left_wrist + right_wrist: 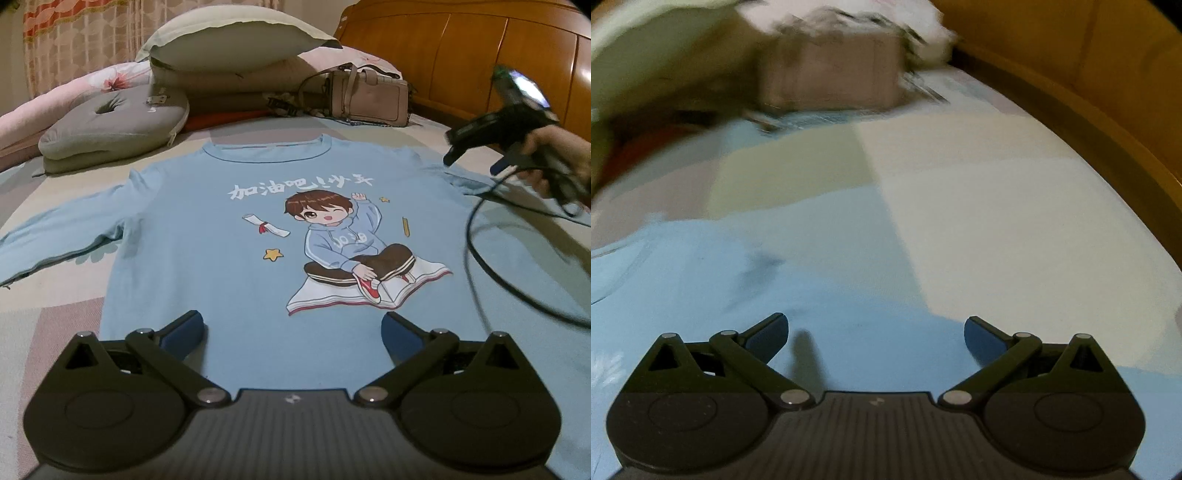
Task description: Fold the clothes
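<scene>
A light blue long-sleeved shirt [207, 236] with a cartoon boy print lies flat, front up, on the bed, collar at the far end. My left gripper [293, 332] is open and empty just above the shirt's near hem. My right gripper [474, 155], held in a hand, hovers above the shirt's right sleeve [469, 181]. In the blurred right wrist view the right gripper [875, 338] is open and empty over blue cloth [701, 280].
A grey cushion [114, 129], stacked pillows [236, 40] and a beige handbag [365, 96] lie beyond the collar. A wooden headboard [480, 55] stands at the right. A black cable [480, 251] hangs across the shirt's right side. The patchwork bedsheet [997, 206] surrounds the shirt.
</scene>
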A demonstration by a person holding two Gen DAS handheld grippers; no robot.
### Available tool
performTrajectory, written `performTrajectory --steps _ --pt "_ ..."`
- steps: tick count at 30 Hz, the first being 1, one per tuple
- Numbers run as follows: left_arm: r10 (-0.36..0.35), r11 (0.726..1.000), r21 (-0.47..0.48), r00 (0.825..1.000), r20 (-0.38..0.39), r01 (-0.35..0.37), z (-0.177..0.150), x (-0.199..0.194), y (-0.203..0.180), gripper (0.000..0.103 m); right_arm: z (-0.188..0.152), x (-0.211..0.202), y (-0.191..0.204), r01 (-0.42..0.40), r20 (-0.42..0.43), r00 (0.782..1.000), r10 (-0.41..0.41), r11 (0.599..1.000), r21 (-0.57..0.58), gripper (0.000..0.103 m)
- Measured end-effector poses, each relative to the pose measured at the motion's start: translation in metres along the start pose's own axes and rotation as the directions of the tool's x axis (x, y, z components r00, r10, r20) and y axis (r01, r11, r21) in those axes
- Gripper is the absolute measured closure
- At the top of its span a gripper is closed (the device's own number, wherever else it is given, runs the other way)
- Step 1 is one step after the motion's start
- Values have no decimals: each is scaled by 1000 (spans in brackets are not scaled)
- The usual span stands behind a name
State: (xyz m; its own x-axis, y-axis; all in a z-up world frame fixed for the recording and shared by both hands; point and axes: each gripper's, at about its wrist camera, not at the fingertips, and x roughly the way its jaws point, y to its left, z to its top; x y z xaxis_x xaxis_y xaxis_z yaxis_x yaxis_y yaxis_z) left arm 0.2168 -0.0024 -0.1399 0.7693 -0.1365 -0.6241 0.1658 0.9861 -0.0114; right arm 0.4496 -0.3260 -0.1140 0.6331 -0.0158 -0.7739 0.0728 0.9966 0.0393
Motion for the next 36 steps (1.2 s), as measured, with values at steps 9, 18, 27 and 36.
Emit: performTrajectory --steps 9,18,27,36 --pt "3 1000 2 1000 -1 -3 0 1 -1 1 -28 -27 35 2 35 999 4 986 -169 0" --pt "3 1000 2 1000 0 -3 0 0 0 1 -35 -12 28 -12 -169 986 -7 994 -109 0" --pt "2 1000 -2 1000 0 -2 0 1 0 1 -27 -33 21 7 -109 994 -15 997 -72 0" --pt "5 1000 0 1000 -1 -5 0 1 -1 1 -36 -16 20 49 -134 989 -62 994 -95 0"
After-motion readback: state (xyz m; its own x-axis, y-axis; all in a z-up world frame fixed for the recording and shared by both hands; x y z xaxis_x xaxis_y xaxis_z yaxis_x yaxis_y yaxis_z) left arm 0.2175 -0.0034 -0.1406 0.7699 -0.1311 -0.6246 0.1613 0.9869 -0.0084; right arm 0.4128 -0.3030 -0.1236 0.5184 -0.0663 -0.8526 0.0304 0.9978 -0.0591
